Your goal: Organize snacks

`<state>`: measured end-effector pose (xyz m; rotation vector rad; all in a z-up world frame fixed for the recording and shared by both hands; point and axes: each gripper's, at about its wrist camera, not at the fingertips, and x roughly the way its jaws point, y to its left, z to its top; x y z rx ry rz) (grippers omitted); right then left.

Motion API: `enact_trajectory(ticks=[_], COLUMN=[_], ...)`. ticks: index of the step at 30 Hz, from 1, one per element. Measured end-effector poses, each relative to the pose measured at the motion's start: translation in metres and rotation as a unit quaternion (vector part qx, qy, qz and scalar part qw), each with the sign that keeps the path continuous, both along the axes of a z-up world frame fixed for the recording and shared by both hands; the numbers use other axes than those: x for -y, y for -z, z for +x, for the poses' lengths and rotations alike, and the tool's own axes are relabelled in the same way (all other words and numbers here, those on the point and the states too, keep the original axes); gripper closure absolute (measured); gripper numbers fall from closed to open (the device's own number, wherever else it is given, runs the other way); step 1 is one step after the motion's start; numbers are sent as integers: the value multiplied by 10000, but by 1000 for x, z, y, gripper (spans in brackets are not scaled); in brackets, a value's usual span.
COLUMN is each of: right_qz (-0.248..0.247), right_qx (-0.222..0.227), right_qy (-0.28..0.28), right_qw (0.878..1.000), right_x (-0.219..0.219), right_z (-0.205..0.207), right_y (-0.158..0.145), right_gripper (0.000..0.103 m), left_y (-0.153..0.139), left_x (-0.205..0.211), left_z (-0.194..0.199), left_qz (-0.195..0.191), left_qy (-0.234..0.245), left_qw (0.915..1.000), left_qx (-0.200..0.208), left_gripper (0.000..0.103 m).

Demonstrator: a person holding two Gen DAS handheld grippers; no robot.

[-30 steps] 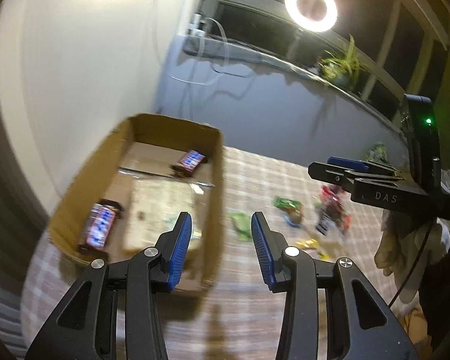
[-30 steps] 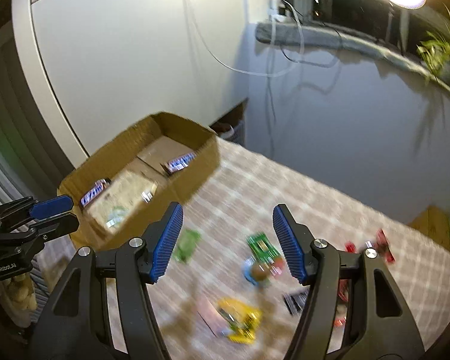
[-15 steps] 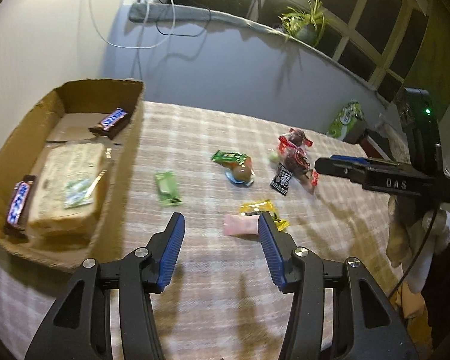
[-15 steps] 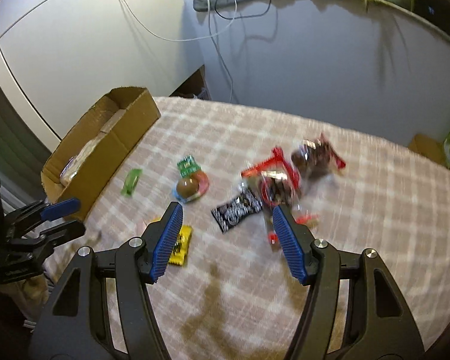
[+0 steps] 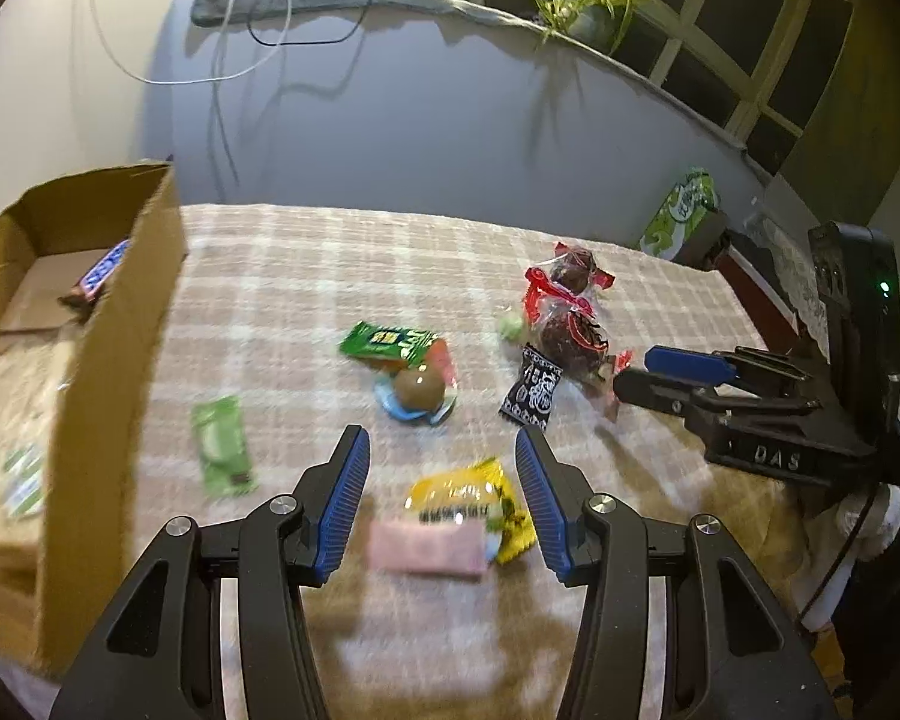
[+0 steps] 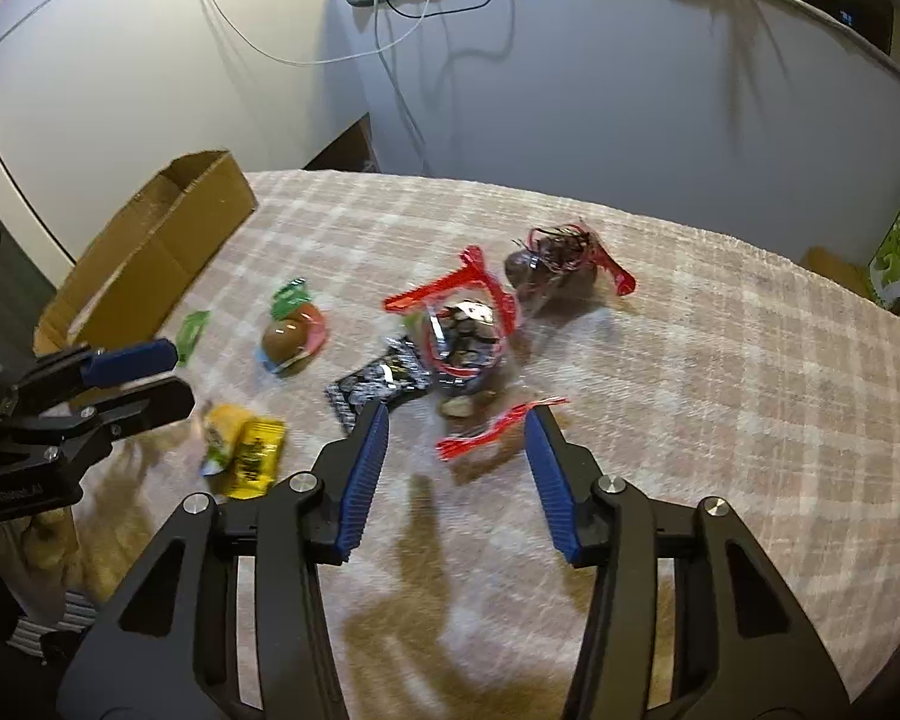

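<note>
Several wrapped snacks [image 5: 417, 387] lie scattered on the checked cloth right of the cardboard box [image 5: 114, 324]: green, yellow, pink, black, red-tied. Left gripper [image 5: 441, 495] stands spread above the yellow packet [image 5: 471, 495]. Right gripper [image 6: 456, 468], empty, is closing.

"DAS" in white on the right gripper [image 5: 636, 369]

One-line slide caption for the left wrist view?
Left tool open above yellow packet and pink packet; cardboard box at left.
</note>
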<state>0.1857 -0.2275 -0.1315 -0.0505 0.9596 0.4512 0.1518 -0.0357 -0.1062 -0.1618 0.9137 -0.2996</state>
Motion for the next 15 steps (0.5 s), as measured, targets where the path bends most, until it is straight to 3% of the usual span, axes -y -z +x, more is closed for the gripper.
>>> enact_trajectory(ticks=[15], right_qz=[-239], right_qx=[124], right_qy=[-208], right_qw=[9994], right_x=[-8], right_z=[13], right_y=[25], right_gripper=[52], left_y=[24], left_x=[5], left_z=[34], left_qz=[132], left_qy=[46], left_qw=[9993], left_qx=[-334], left_gripper=[54])
